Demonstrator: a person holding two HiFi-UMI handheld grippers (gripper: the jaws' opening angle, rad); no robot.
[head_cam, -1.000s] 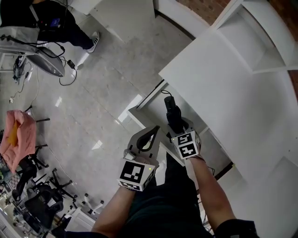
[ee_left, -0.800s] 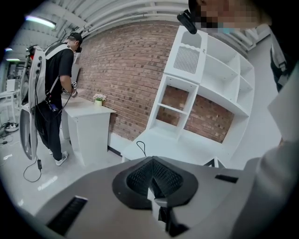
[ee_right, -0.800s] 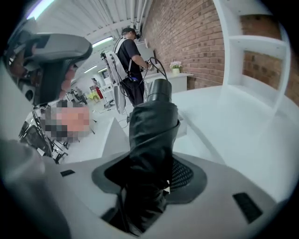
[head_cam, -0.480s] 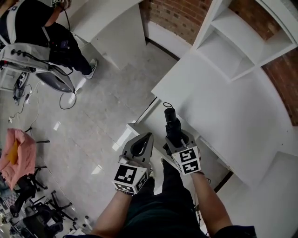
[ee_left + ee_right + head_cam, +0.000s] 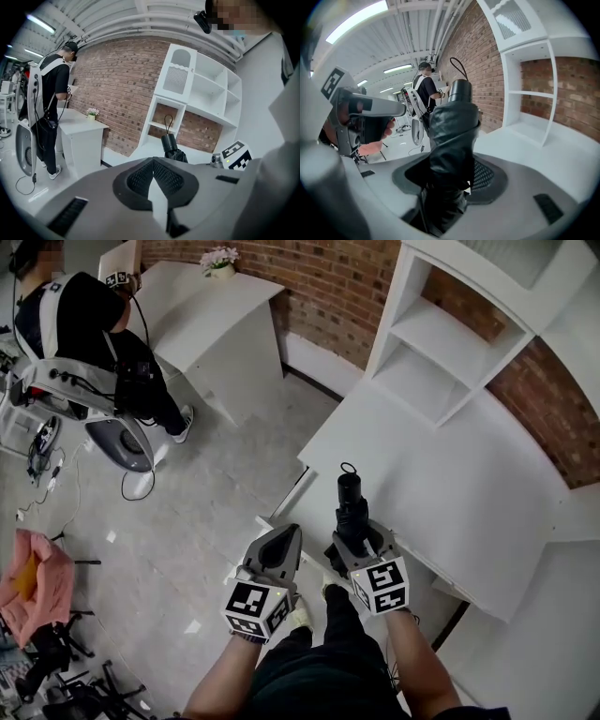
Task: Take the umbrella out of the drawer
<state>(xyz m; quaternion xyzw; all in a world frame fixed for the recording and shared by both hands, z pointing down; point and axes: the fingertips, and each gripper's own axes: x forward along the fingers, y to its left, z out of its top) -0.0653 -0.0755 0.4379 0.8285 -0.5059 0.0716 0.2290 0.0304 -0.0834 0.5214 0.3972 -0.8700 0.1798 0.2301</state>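
1. The left hand-held gripper (image 5: 289, 535) is clenched with nothing in it. In the left gripper view (image 5: 153, 161) its jaws meet at the tips.
2. Just beside it, the right hand-held gripper (image 5: 354, 542) is grasping the folded black umbrella (image 5: 351, 507). In the right gripper view (image 5: 450, 183) the jaws press on the fabric from both sides.
3. The umbrella (image 5: 452, 136) is out of the drawer (image 5: 309, 512) and held in the air above the level of the table top. Its handle and wrist loop point away from the person.
4. The drawer stands open under the near edge of the white table (image 5: 441, 484).
5. Behind the table are a white shelf unit (image 5: 441, 362) and a brick wall (image 5: 328, 287).
6. Far left, another person (image 5: 84, 324) stands at a second white table (image 5: 216, 310) with a flower pot (image 5: 220, 261) on it.
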